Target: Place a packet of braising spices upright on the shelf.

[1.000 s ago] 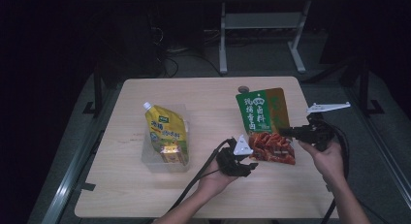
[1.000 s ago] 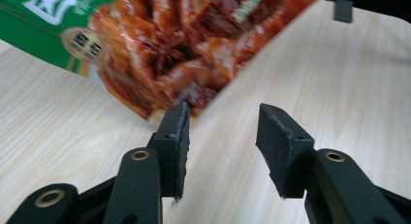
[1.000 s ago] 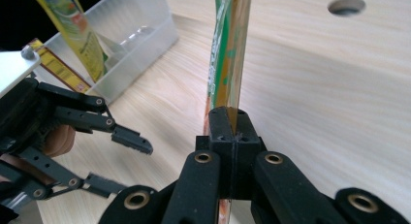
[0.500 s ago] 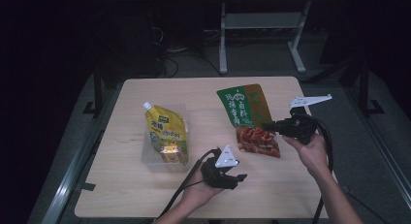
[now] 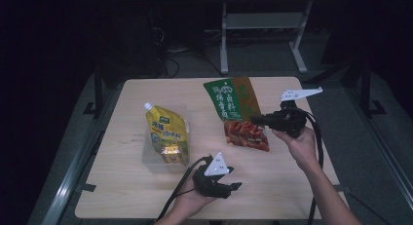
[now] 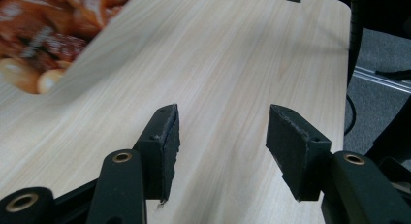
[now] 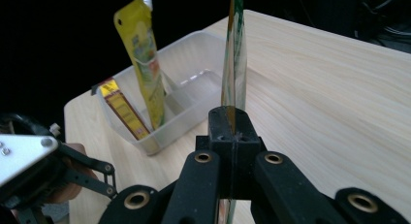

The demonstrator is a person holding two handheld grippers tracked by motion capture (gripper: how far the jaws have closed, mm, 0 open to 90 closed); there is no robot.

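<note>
A green and red snack bag (image 5: 237, 109) hangs lifted over the middle of the table, and my right gripper (image 5: 259, 120) is shut on its right edge. In the right gripper view the bag (image 7: 234, 64) stands edge-on, pinched between the closed jaws of the right gripper (image 7: 231, 118). My left gripper (image 5: 233, 187) sits low near the table's front edge, open and holding nothing. In the left gripper view the left gripper (image 6: 220, 136) has its jaws spread over bare wood, with the snack bag (image 6: 46, 32) blurred at the upper left.
A clear plastic bin (image 5: 152, 158) on the left half of the table holds an upright yellow spout pouch (image 5: 165, 130) and a small red-and-yellow packet (image 7: 122, 110). Light wooden table (image 5: 292, 181); dark floor and a metal frame lie beyond its far edge.
My right gripper has carried the snack bag to the left, toward the bin. My left gripper has drawn back from the bag toward the front edge.
</note>
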